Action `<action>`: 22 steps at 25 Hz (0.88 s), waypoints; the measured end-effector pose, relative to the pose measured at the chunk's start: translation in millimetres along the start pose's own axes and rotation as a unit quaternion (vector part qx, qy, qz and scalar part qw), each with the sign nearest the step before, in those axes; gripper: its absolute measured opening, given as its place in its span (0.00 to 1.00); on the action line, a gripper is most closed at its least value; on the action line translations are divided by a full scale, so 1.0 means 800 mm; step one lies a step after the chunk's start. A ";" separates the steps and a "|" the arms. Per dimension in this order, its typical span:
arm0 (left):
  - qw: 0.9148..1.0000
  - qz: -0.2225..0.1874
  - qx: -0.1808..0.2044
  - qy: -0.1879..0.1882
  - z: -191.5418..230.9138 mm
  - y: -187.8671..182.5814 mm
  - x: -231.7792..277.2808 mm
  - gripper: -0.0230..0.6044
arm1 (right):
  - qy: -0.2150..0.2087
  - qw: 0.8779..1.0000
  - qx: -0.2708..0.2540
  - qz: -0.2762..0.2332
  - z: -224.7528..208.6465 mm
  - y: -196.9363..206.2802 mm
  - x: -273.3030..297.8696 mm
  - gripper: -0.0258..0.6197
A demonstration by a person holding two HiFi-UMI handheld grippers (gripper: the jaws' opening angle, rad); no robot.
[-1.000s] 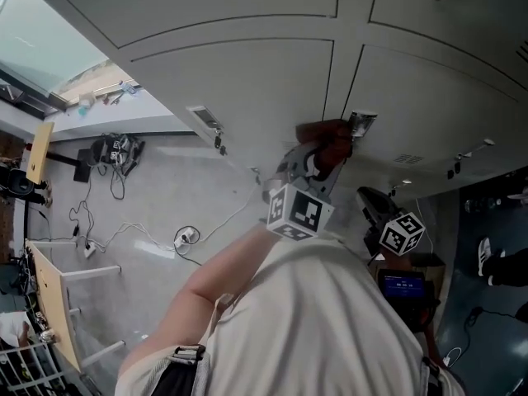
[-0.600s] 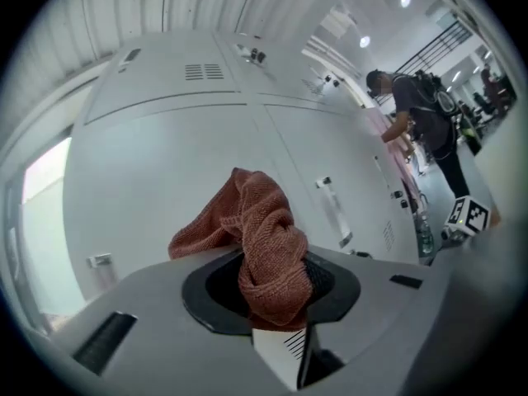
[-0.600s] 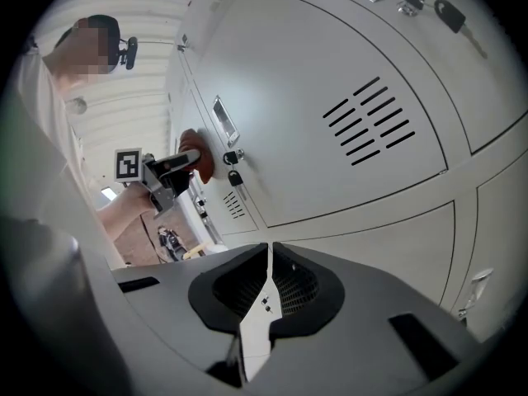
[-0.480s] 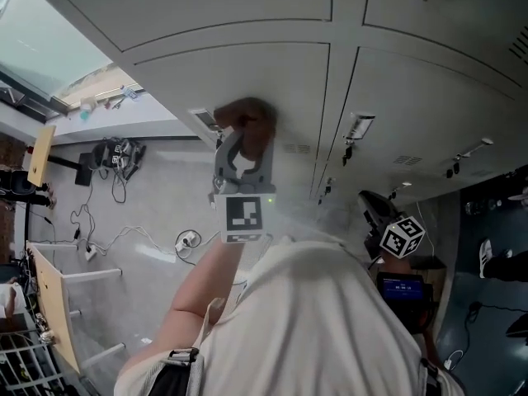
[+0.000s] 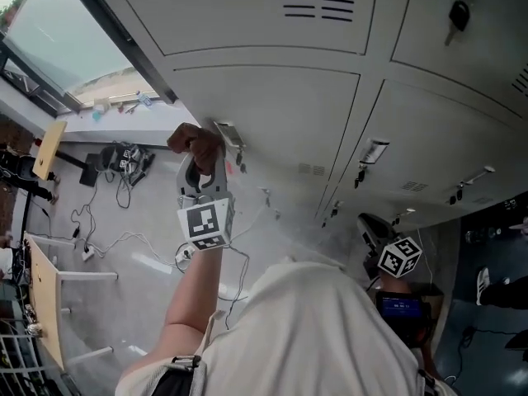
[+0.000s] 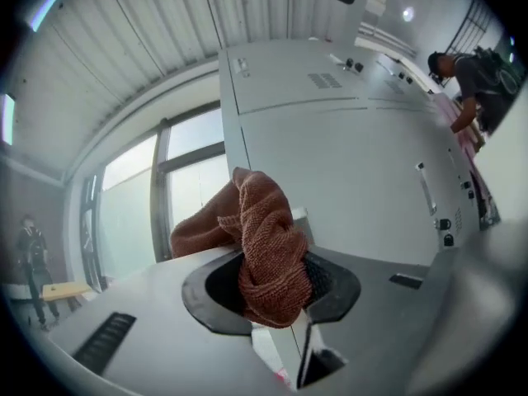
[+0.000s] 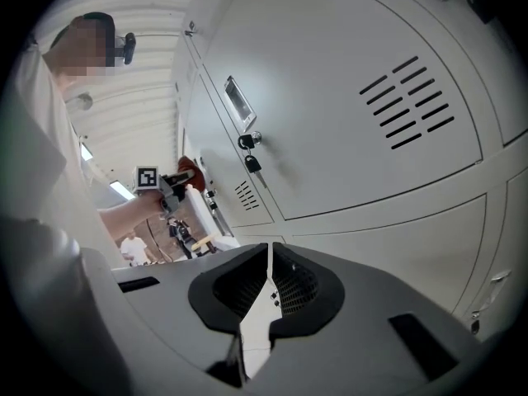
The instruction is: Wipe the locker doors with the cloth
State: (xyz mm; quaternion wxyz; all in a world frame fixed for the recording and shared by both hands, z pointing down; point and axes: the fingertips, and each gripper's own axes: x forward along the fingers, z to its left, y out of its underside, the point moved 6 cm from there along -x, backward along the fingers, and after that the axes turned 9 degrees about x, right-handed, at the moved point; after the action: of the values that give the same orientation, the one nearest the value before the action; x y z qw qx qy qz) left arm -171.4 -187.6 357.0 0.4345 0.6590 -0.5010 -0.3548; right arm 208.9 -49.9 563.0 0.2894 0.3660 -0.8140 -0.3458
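Presently: cloth [image 6: 262, 246], rust-brown ribbed knit, bunched and twisted, clamped between the jaws of the left tool [image 5: 198, 162]. It is held at the left edge of a pale grey locker door [image 5: 280, 114], beside its label plate [image 5: 228, 134]. Right tool [image 7: 268, 295]: jaws together, nothing between them.

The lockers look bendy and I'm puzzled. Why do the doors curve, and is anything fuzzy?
Left gripper view: the wide lens bows the locker doors, corners go black, yet the cloth looks sharp. Right gripper view: same bending and dark rim. Head view: door edges curve too, and the window looks pale.
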 end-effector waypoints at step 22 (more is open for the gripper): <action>0.954 -0.100 0.093 0.267 -0.217 -0.128 0.017 0.22 | 0.011 1.000 0.013 -0.019 -0.001 0.008 -0.026 0.09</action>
State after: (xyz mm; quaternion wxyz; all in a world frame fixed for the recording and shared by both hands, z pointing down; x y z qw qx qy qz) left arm 24.9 -151.0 326.1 0.4513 0.8138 -0.3296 -0.1593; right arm 218.4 -30.5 563.9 0.2870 0.3889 -0.8084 -0.3361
